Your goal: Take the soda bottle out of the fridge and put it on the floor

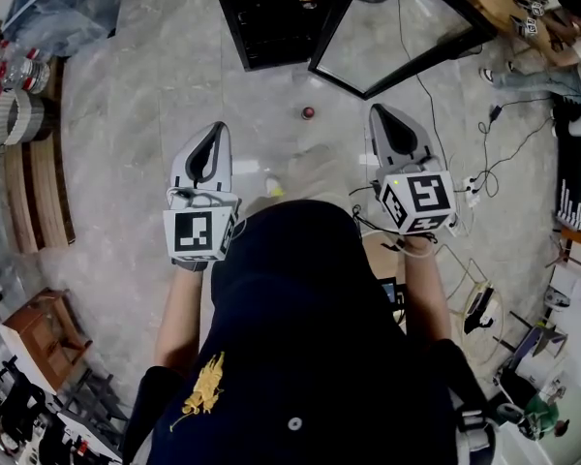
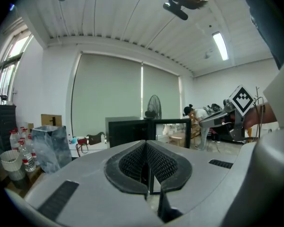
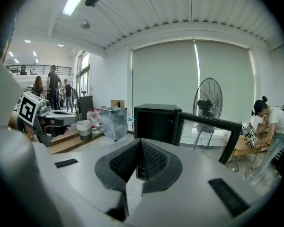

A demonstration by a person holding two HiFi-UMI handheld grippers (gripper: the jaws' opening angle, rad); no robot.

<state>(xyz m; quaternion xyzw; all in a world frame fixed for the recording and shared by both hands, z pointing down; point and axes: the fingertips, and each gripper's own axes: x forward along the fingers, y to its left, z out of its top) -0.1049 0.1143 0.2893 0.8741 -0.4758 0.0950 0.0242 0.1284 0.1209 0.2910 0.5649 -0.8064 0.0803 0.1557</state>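
Two grippers: left gripper (image 1: pixel 217 130), right gripper (image 1: pixel 379 112), both with jaws closed together, nothing held. One fridge (image 1: pixel 271 17) far ahead, its door (image 1: pixel 397 29) open. One small red-topped object (image 1: pixel 308 112) on the floor (image 1: pixel 155 163).

Bright, even indoor light fills all three views. A ceiling tube light (image 2: pixel 220 45) glares at one o'clock in the left gripper view, and another burns at eleven o'clock in the right gripper view. The roller blinds (image 3: pixel 194 79) glow softly with daylight. In the head view the pale floor (image 1: pixel 145 163) has a mild sheen and faint shadows, while the fridge (image 1: pixel 271 13) interior at twelve o'clock is nearly black. Every view bows at the rim, with dark corners.
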